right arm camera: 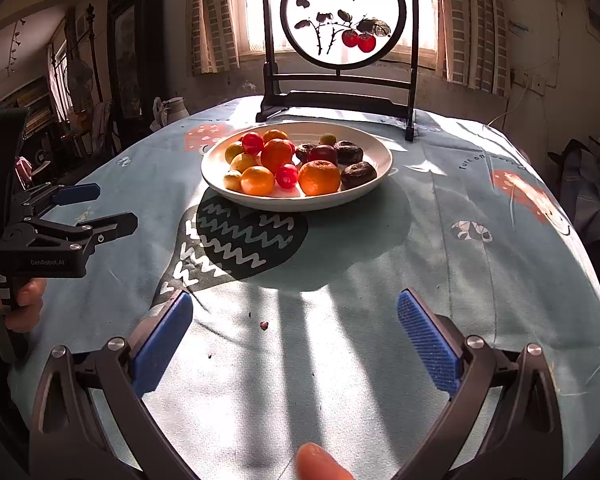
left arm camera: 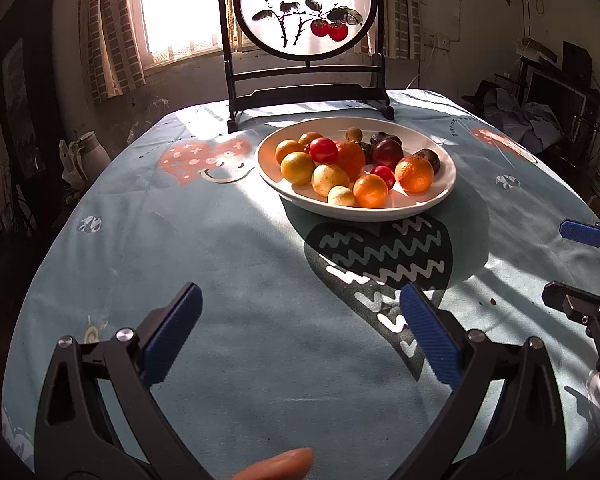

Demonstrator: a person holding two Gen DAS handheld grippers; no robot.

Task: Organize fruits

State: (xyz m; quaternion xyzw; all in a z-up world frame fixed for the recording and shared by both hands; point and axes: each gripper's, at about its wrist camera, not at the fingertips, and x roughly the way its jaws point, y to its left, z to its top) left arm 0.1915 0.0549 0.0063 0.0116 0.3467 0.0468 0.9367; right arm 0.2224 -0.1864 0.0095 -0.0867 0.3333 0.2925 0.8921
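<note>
Hovering with jaws spread and empty, the left gripper (left arm camera: 300,336) and right gripper (right arm camera: 296,340) face a white plate (left arm camera: 440,196) of mixed fruit (left arm camera: 352,160) mid-table, well ahead of both. Small, round and smooth, the pieces look light but prone to rolling. Pinching each across its middle, gently for the softer red ones, seems wisest.

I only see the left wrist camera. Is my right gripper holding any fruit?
Observer: No. The right gripper is open, with only tablecloth between its pads.
Operator: Is anything written on my other one?
Observer: Yes. The left gripper has GenRobot.AI printed on its side.
Operator: Who's holding it?
Observer: A hand is wrapped around its handle, at the table's left edge.
</note>
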